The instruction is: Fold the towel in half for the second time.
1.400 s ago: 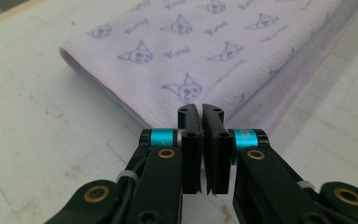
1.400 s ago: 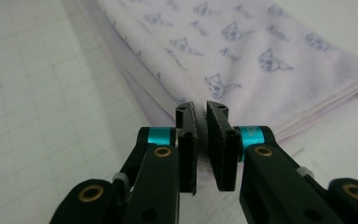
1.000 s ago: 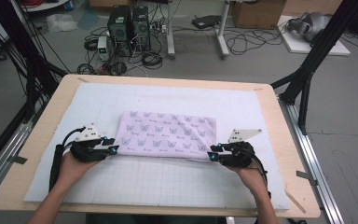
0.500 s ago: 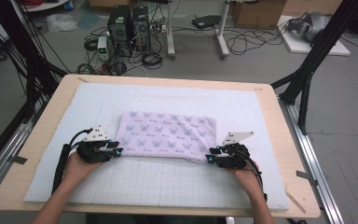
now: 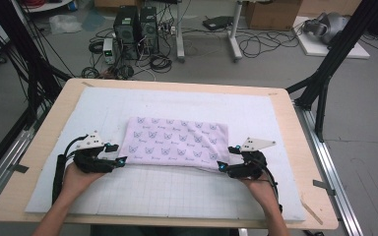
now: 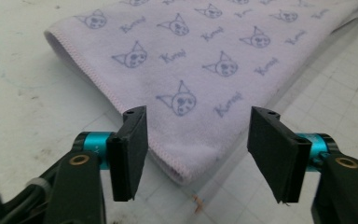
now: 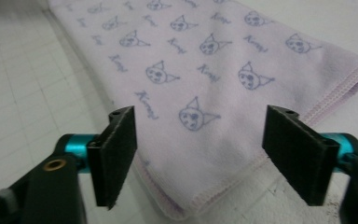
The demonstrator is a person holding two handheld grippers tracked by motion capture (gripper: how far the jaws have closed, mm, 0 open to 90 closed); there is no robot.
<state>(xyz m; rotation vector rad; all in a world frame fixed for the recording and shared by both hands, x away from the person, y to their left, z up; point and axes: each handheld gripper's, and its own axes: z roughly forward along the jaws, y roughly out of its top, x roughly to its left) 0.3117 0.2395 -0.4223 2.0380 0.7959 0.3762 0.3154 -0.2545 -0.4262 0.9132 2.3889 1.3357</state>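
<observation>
Between open jaws, towel (image 6: 200,70) near corner, far end cut off

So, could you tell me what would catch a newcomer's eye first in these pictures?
Most likely the pale lilac towel printed with little cat faces, lying folded in the middle of the white gridded mat. Next, the left gripper and right gripper, one at each near corner of the towel, both with jaws wide open around a corner without touching it.
</observation>
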